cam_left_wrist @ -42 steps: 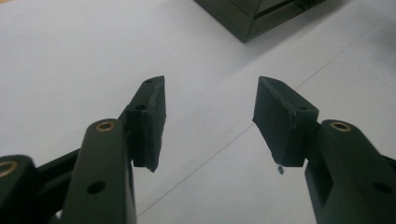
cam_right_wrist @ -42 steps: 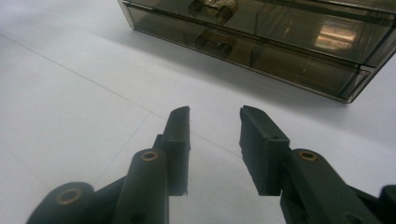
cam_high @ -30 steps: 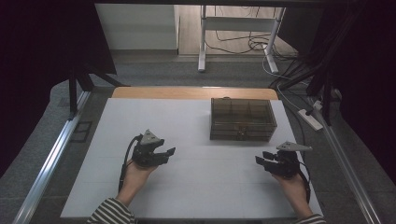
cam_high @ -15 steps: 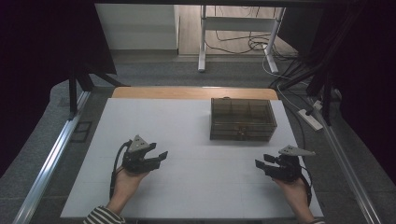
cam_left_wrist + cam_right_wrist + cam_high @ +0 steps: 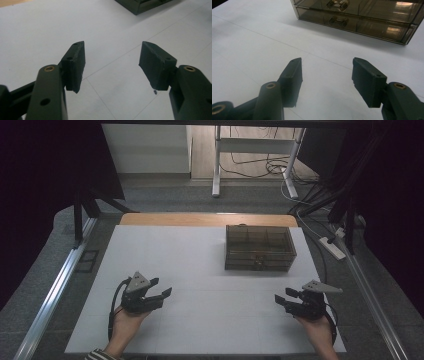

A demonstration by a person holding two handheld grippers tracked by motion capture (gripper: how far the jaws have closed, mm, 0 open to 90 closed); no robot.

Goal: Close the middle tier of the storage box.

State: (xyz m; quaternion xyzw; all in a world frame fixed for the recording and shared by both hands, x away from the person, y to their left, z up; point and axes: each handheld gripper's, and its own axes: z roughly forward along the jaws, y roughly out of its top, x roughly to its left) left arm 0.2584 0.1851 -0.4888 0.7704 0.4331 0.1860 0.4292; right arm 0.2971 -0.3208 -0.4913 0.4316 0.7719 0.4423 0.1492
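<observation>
A smoky see-through drawer box (image 5: 259, 247) with two metal handles stands on the white table top (image 5: 200, 265), right of the middle toward the back. My left gripper (image 5: 161, 286) rests low at the front left, pointing right toward the box. Its jaws have just been opening and hold nothing. In the left gripper view its pads (image 5: 75, 62) frame bare table, with the box corner (image 5: 142, 5) far off. My right gripper (image 5: 285, 295) sits at the front right, pointing left. Its jaws have also just been opening, and nothing lies between them. The box front (image 5: 362, 17) shows beyond the right gripper (image 5: 327, 62).
A wooden strip (image 5: 200, 219) edges the table's far side. A metal rail (image 5: 55, 290) runs along the left, and a power strip (image 5: 332, 247) lies off the right edge. Desk legs and cables (image 5: 260, 167) are on the floor behind.
The left hand has slid left and a little nearer with its gripper. The right gripper has stayed almost in place, and its jaws stand wider apart than before.
</observation>
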